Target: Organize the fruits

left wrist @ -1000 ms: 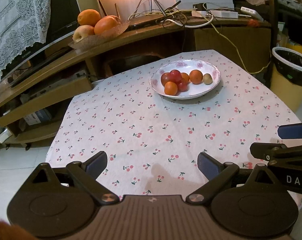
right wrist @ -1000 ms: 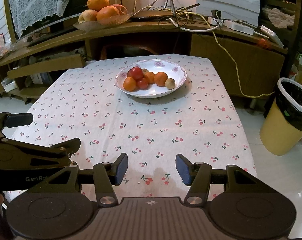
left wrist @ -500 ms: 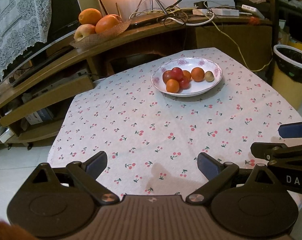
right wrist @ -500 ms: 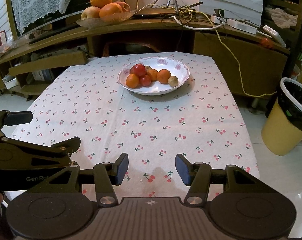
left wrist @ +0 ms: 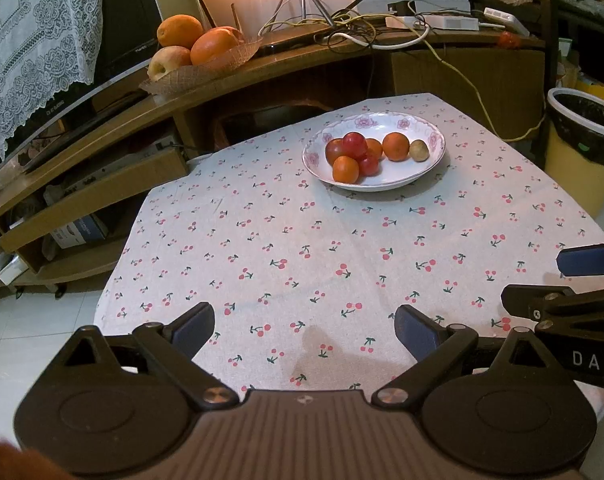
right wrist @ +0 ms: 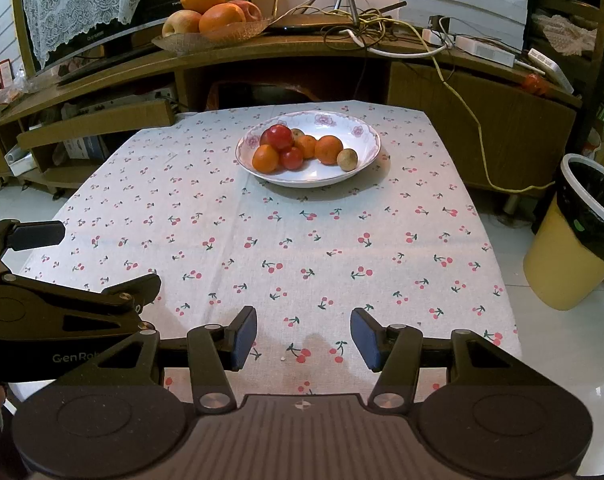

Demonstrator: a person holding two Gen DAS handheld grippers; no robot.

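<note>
Holding 2 sets of tongs low over the near edge of the table, I have both released and empty: my left gripper [left wrist: 304, 330] has its blue pads spread wide, and my right gripper [right wrist: 304, 336] is spread too, a little less widely. They sit side by side, with nothing between the pads but the cherry-print tablecloth [right wrist: 302, 248]. Ahead, well apart from both, across a bare stretch of cloth, a white flowered bowl [right wrist: 366, 148] stands toward the far edge of the table, holding a cluster of small orange and red fruits [right wrist: 290, 148] and 1 brownish fruit at its right side. From my right gripper the bowl lies almost straight ahead; from my left it lies ahead and to the right. I judge the right the better placed to reach it. Farther back, a shelf carries a basket of larger fruit [right wrist: 210, 16].
</note>
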